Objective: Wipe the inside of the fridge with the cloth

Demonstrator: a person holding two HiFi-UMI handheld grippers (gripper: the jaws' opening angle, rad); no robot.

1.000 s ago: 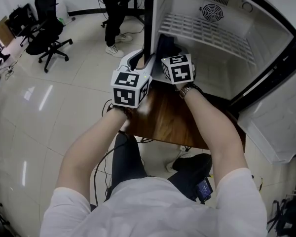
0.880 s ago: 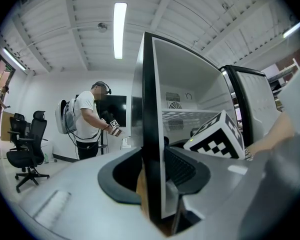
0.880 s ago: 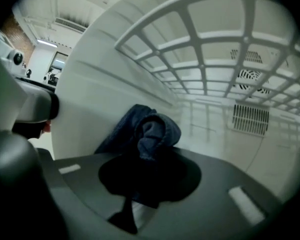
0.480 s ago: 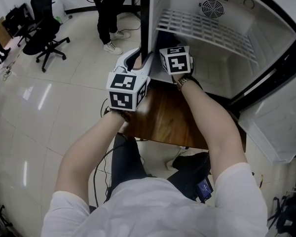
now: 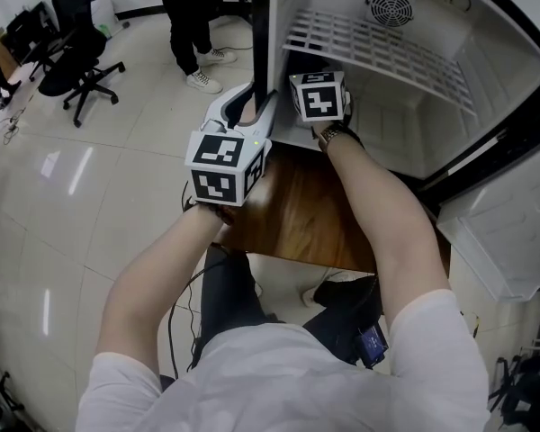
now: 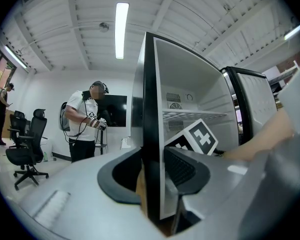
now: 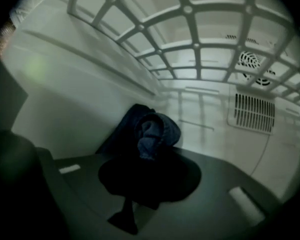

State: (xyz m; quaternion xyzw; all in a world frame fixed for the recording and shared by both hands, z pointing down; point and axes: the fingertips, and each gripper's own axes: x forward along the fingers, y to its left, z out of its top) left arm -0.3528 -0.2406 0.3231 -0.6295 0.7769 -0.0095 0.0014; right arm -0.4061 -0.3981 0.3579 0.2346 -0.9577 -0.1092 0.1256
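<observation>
A small white fridge (image 5: 405,124) stands open on a wooden table (image 5: 297,214). My left gripper (image 5: 249,106) clamps the front edge of the fridge's left side wall (image 6: 150,109); in the left gripper view its jaws (image 6: 152,179) sit one on each side of that black edge. My right gripper (image 5: 313,79) reaches inside under the wire shelf (image 5: 387,57). In the right gripper view it (image 7: 150,156) is shut on a bunched dark blue cloth (image 7: 152,134), close to the left inner wall (image 7: 80,84) and low over the floor of the compartment.
The wire shelf (image 7: 190,39) runs just above the cloth. A fan vent (image 7: 254,61) and a slotted grille (image 7: 255,113) are on the back wall. The fridge door (image 5: 513,232) hangs open at the right. A person (image 6: 85,121) and an office chair (image 5: 76,39) stand to the left.
My right gripper has slid deeper into the fridge with the cloth, its cube now closer under the wire shelf. The left gripper keeps its hold on the wall edge.
</observation>
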